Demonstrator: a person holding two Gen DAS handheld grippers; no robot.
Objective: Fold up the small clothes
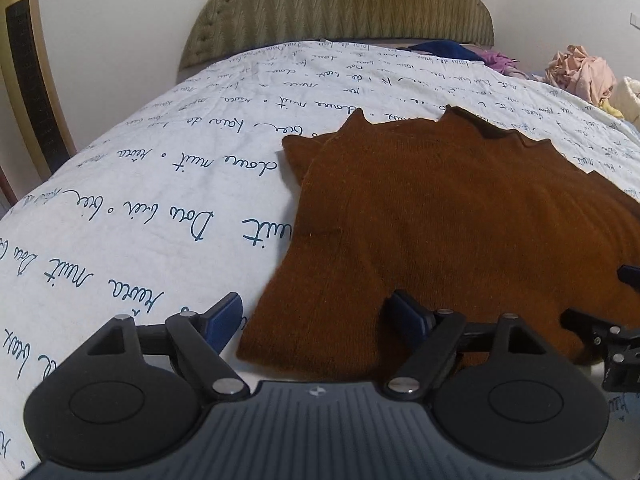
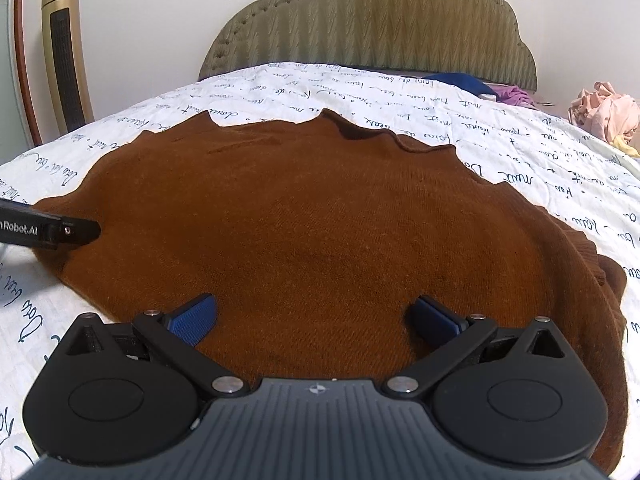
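Note:
A rust-brown knit garment [image 1: 440, 216] lies spread flat on the bed, its jagged far edge toward the headboard. My left gripper [image 1: 316, 318] stands open at the garment's near left corner, one blue pad over the sheet and the other over the cloth, neither pressing. In the right wrist view the same garment [image 2: 320, 208] fills the middle. My right gripper [image 2: 316, 320] is wide open low over its near edge, with only flat cloth under the gap. The left gripper's finger [image 2: 76, 232] shows at the garment's left edge, and part of the right gripper [image 1: 616, 332] shows at the far right.
The bed sheet [image 1: 140, 200] is white with blue handwriting. A padded olive headboard [image 2: 372, 20] stands behind. Blue cloth [image 2: 460, 80] and purple cloth [image 2: 514, 94] lie by it, and a pink clothes pile [image 2: 604, 114] sits back right. A gold tower appliance [image 2: 64, 48] stands at the left.

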